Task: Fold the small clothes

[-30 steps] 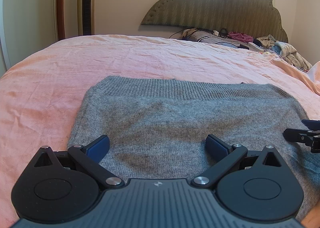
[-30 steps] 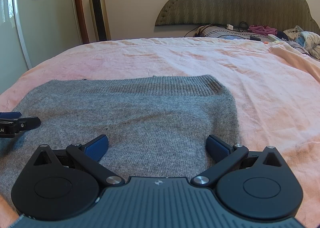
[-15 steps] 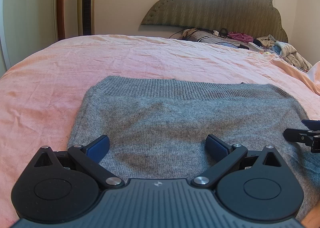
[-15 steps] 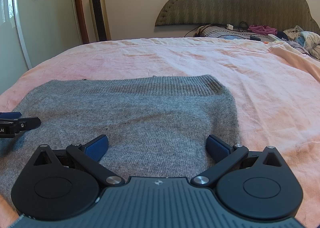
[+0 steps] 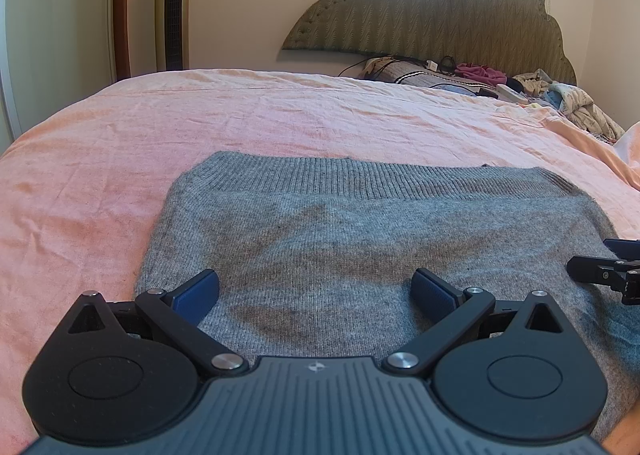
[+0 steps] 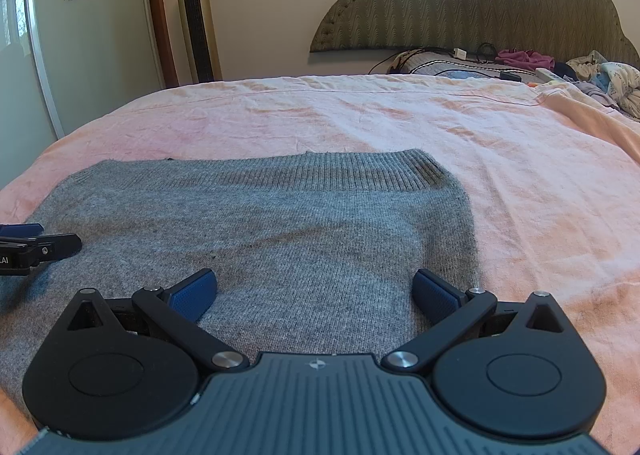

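Observation:
A grey knitted sweater [image 5: 360,239] lies flat on the pink bedsheet [image 5: 120,159], its ribbed hem toward the headboard. It also shows in the right wrist view [image 6: 280,231]. My left gripper [image 5: 315,293] is open and empty, low over the sweater's near left part. My right gripper [image 6: 315,291] is open and empty, low over the near right part. The right gripper's tip shows at the right edge of the left wrist view [image 5: 600,273]. The left gripper's tip shows at the left edge of the right wrist view [image 6: 40,245].
A pile of clothes [image 6: 608,79], a pillow and cables lie at the head of the bed under the padded headboard [image 6: 480,7]. A tower fan [image 6: 198,19] stands by the wall. A wardrobe door [image 6: 60,35] is at the left.

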A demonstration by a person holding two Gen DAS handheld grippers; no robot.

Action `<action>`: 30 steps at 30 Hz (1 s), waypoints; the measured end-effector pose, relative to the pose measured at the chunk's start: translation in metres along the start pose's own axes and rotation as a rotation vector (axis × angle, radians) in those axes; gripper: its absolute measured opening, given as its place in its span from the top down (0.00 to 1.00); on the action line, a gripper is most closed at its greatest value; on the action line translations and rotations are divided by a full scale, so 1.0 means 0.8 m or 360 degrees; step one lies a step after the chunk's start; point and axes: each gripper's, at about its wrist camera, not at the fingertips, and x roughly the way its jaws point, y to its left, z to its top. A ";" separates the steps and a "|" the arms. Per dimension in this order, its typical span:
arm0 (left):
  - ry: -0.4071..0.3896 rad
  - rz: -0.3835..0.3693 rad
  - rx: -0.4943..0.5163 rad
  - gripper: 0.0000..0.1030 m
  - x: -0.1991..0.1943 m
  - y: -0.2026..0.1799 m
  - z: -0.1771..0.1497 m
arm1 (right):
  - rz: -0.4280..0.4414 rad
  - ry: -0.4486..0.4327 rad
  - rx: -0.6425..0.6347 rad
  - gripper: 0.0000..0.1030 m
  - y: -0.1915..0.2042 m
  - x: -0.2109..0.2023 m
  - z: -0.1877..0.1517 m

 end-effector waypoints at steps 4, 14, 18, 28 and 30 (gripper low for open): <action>0.0000 0.0000 0.0000 0.00 0.000 0.000 0.000 | 0.0000 0.0000 0.0000 0.00 0.000 0.000 0.000; 0.0000 0.0001 0.0000 0.00 0.000 0.000 0.000 | 0.0001 0.0000 0.0001 0.00 0.000 0.000 0.000; -0.0009 0.0023 -0.0011 0.00 -0.003 0.001 -0.001 | 0.0001 0.0000 0.0002 0.00 0.000 -0.001 0.000; -0.0055 -0.0253 -0.0810 0.00 -0.133 0.074 -0.077 | 0.0254 -0.0123 0.0775 0.00 -0.079 -0.132 -0.047; -0.0075 -0.0306 -0.0972 0.00 -0.148 0.088 -0.095 | 0.0193 -0.0074 0.0930 0.00 -0.100 -0.150 -0.066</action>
